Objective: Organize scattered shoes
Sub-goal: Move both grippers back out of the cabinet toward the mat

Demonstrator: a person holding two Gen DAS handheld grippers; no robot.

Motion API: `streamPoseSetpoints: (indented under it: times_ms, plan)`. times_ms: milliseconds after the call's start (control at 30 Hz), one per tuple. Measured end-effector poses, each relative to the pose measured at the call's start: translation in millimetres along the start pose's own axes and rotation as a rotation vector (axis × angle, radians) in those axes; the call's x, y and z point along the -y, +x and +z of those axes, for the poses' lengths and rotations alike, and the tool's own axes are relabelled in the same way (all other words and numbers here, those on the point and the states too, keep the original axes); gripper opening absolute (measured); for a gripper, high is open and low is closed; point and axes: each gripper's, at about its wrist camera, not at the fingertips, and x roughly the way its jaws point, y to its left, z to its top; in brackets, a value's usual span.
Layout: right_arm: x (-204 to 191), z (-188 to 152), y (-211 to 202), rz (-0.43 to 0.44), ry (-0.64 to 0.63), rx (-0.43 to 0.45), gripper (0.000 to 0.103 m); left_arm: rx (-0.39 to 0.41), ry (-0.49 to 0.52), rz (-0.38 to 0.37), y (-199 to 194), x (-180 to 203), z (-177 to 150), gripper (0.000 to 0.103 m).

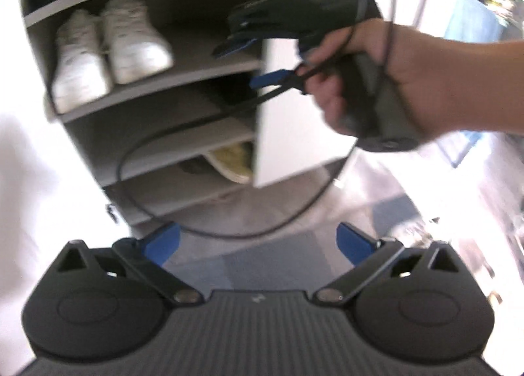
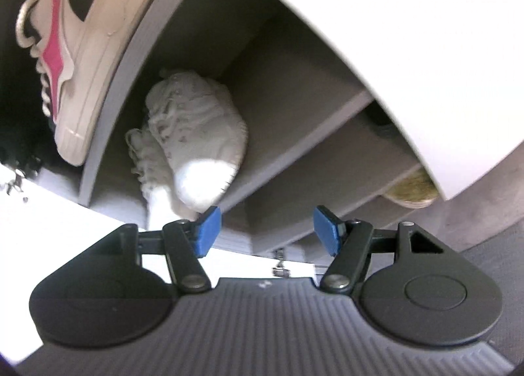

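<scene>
On the middle shelf (image 1: pixel 183 76) of the open cabinet, a pair of white sneakers (image 1: pixel 108 51) is set side by side, toes outward, as tidied shoes would be. A yellowish shoe (image 1: pixel 234 159) is tucked lower down. Both the left claw (image 1: pixel 258 241) and the right claw (image 1: pixel 247 63) are spread and empty. Only from the right wrist is a pink-striped sneaker (image 2: pixel 68 58) shown above.
</scene>
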Motion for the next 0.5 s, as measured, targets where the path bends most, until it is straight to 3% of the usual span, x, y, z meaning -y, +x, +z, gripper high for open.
streamPoseSetpoints:
  times_ms: [167, 300, 400, 500]
  plan:
    - [16.4, -11.1, -41.2, -0.107, -0.027, 0.060, 0.067, -0.008, -0.022, 0.050, -33.6, 0.4, -14.1, 0.103]
    - [37.9, -24.2, -97.2, -0.257, -0.050, 0.136, 0.067, 0.074, -0.051, 0.122, -51.7, -16.8, 10.4, 0.103]
    - [64.5, -46.8, -158.8, -0.374, -0.017, 0.196, 0.067, 0.171, 0.014, 0.135, -50.5, -4.5, 37.4, 0.103]
    - [81.6, -66.5, -199.0, -0.446, 0.022, 0.228, 0.067, 0.201, 0.075, 0.121, -28.6, 13.1, 60.1, 0.103]
